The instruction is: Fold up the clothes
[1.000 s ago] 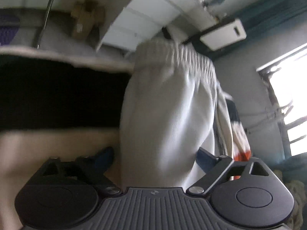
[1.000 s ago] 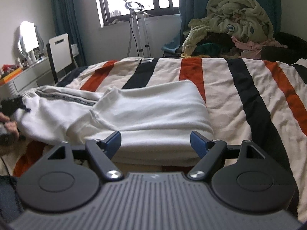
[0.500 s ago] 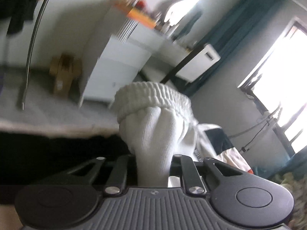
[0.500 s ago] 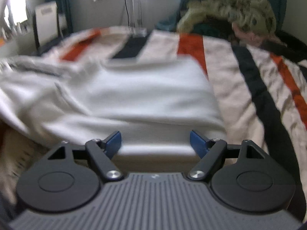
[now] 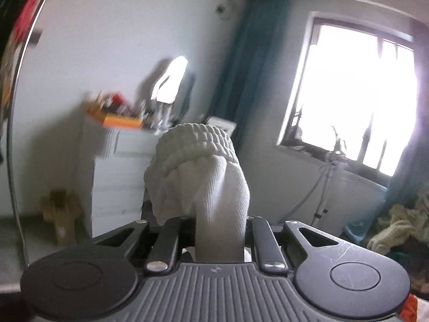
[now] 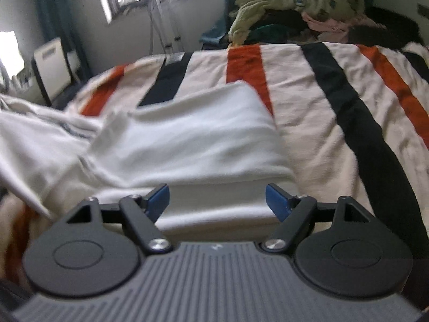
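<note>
A white knit garment lies partly folded on the striped bed; its folded body is in the middle of the right wrist view and loose cloth trails off to the left. My left gripper is shut on the garment's ribbed cuff, which bunches up above the jaws, lifted clear of the bed. My right gripper is open and empty, its blue pads just above the near edge of the folded body.
A heap of unfolded clothes sits at the far end of the bed. A white dresser with clutter, a mirror, a window and a stand line the room's walls.
My left gripper closed on the garment's ribbed cuff and lifted it, tilting up from the bed toward the wall and window. My right gripper stayed open and moved slightly nearer the folded body.
</note>
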